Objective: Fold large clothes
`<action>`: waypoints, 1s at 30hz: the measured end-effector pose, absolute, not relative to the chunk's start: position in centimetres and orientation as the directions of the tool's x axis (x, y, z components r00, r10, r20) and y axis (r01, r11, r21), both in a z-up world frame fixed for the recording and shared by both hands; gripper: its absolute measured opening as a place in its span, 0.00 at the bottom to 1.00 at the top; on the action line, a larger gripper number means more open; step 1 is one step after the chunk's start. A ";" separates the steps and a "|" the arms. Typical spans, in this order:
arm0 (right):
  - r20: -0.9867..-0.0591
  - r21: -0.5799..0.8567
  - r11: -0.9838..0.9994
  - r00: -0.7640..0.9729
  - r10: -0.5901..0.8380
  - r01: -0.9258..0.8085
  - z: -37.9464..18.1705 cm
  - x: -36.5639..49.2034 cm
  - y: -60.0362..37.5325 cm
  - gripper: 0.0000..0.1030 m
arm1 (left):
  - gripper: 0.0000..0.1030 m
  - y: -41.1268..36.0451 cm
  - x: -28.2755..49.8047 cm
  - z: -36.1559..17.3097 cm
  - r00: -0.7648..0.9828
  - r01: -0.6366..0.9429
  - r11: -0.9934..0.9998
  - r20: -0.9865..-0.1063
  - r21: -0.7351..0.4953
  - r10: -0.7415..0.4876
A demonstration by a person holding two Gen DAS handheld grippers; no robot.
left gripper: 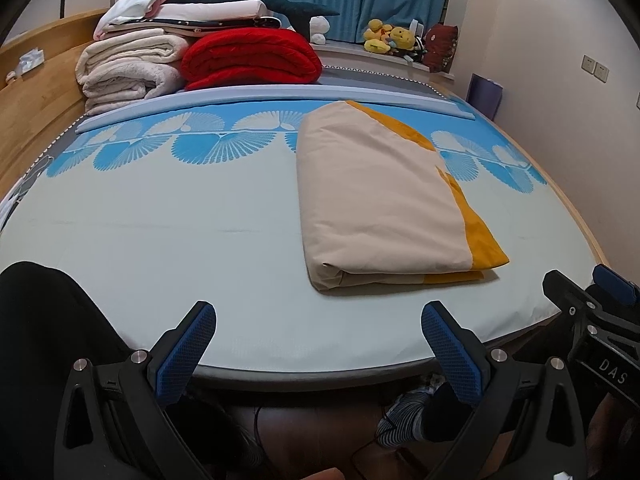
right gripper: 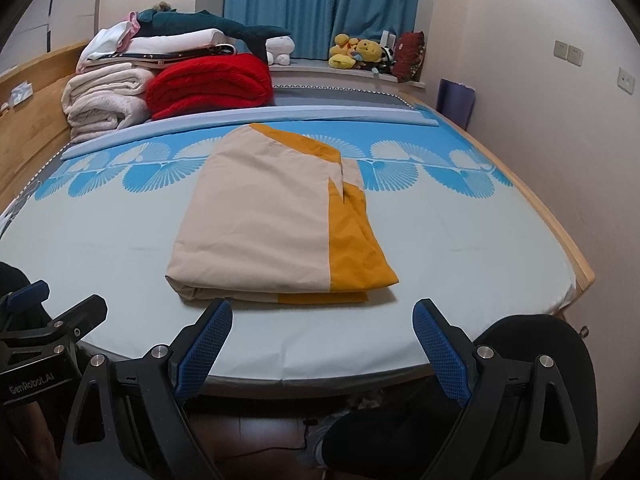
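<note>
1. Beige-and-mustard cloth, folded into a thick rectangle, flat on the bed; landmark for everything below.
2. Mustard band along its right side, beige over the rest; stacked fold edges facing the bed's near edge.
3. Far end of the cloth reaching onto the blue fan-pattern strip across the mattress cover.
4. Left gripper: blue pads spread wide, nothing between them, held off the bed's near edge, short of the cloth and to its left.
5. Right gripper: pads also spread wide, empty, just short of the cloth's near fold, roughly centred on it. No contact with the cloth from either tool.
6. Right gripper's body visible at the right border of the left wrist view, right of the cloth's near corner.
7. Beyond the cloth, far left: red blanket rolled, touching a stack of cream blankets, more folded linen and a dark teal plush on top.
8. Beyond the cloth, far right: yellow plush toys on the window ledge, blue curtain behind.
9. Left of the cloth: wooden bed frame along the bed's side.
10. Below the bed's near edge: striped sock on the floor.
</note>
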State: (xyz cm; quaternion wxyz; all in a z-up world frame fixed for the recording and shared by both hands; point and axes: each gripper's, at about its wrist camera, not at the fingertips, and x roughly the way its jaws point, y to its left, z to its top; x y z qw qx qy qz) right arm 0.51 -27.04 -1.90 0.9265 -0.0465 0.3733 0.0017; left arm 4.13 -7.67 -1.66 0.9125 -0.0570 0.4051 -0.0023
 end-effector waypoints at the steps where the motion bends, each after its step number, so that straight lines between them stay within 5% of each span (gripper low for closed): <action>1: -0.692 -0.085 0.996 0.721 -0.032 -0.037 -1.9 0.5 -27.0 0.89 | 0.99 -7.6 4.1 -1.7 0.672 -0.041 0.994 -0.739 -0.106 -0.051; 30: -0.691 -0.087 0.996 0.722 -0.035 -0.035 -1.9 0.5 -26.8 0.89 | 0.99 -8.0 4.2 -1.6 0.675 -0.029 0.994 -0.735 -0.107 -0.059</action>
